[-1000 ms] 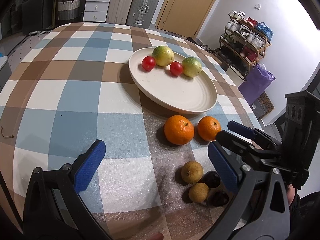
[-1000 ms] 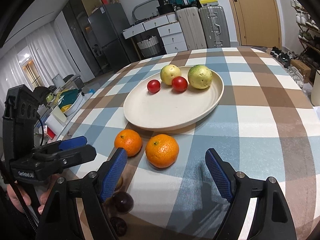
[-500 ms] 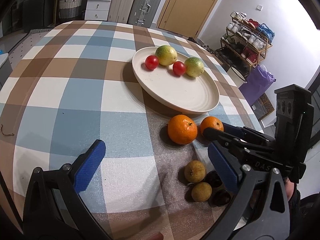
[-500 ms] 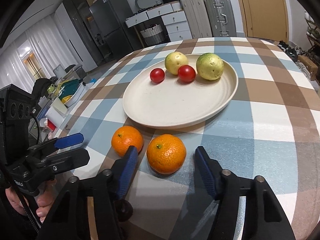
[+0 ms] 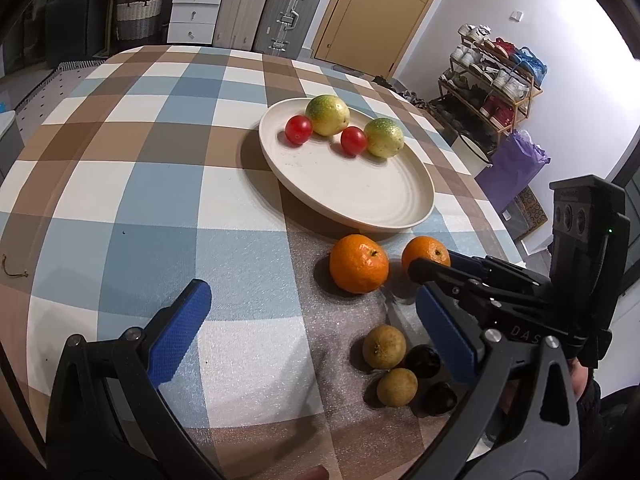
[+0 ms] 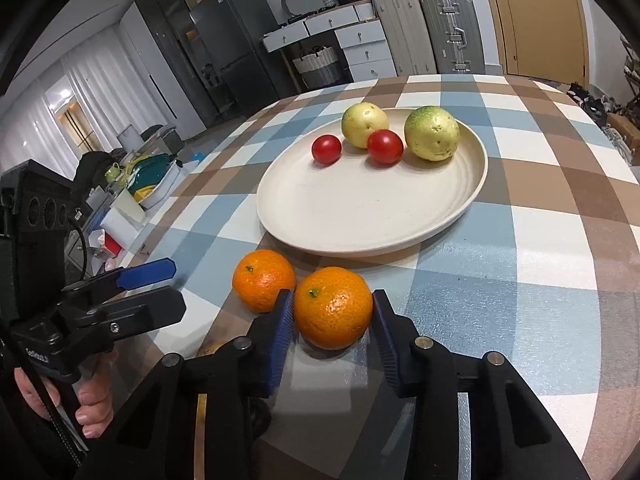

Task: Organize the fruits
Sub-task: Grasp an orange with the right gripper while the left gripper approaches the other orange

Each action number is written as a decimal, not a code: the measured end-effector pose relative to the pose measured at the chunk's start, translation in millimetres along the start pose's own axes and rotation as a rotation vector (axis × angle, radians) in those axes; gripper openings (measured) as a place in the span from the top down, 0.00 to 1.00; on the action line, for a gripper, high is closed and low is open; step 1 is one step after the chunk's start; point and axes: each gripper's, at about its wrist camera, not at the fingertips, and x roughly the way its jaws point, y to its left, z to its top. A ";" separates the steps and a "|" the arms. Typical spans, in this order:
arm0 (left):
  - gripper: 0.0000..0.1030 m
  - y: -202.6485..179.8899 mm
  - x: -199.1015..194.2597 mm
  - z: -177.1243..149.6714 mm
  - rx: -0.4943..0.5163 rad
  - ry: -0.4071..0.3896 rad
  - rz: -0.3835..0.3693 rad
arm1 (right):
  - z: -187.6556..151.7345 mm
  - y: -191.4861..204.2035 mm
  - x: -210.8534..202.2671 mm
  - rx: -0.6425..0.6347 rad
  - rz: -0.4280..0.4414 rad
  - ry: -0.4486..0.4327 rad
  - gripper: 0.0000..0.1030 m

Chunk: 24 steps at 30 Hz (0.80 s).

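Now, line by line:

Right gripper [image 6: 333, 322]: its two blue-padded fingers [image 6: 280, 330] sit against both sides of the round orange mandarin [image 6: 333, 307], closed on it; the fruit rests on the table, low between the tips.

Left gripper [image 5: 316, 330]: jaws spread wide with nothing between them, hovering over the blue, brown and white checked tablecloth [image 5: 160, 168]; in the right wrist view it shows at the far left [image 6: 150, 284], held by a bare hand [image 6: 90, 404].

Second mandarin [image 6: 264, 280]: a slightly smaller orange fruit just left of the gripped one, ahead of the right gripper's left finger, touching or nearly touching its neighbour; which, I cannot tell.

Cream round ceramic plate [image 6: 360, 220]: straight ahead of the right gripper, just beyond both mandarins.

Plate contents: two yellow-green round fruits [image 6: 364, 125] [image 6: 431, 133] and two small red tomatoes [image 6: 327, 149] [image 6: 385, 146], grouped along the far part of the plate.

Brown round longans [image 5: 384, 347] [image 5: 397, 387]: two of them, just left of the left gripper's right finger, close together.

Dark round fruits [image 5: 423, 361] [image 5: 440, 398]: two, beside the longans, partly hidden behind that same finger.

Background: grey hard-shell suitcases [image 6: 448, 38] and a wooden door [image 6: 540, 20] far ahead of the right gripper.
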 end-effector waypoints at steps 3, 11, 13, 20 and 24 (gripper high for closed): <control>0.01 -2.0 0.6 0.2 0.003 0.002 0.001 | -1.0 -0.9 -3.5 0.001 0.000 -0.010 0.62; 0.01 -8.9 6.3 2.6 0.021 0.014 0.005 | -1.7 -2.4 -12.0 0.010 0.009 -0.033 0.62; 0.01 -11.2 8.9 3.4 0.029 0.022 0.006 | -1.3 -1.9 -15.3 0.010 0.014 -0.043 0.62; 0.01 -19.3 19.3 8.5 0.070 0.044 0.013 | -2.7 -6.9 -28.5 0.036 0.014 -0.073 0.62; 0.01 -25.1 26.3 9.9 0.095 0.062 0.006 | -4.3 -10.4 -39.0 0.050 0.019 -0.088 0.62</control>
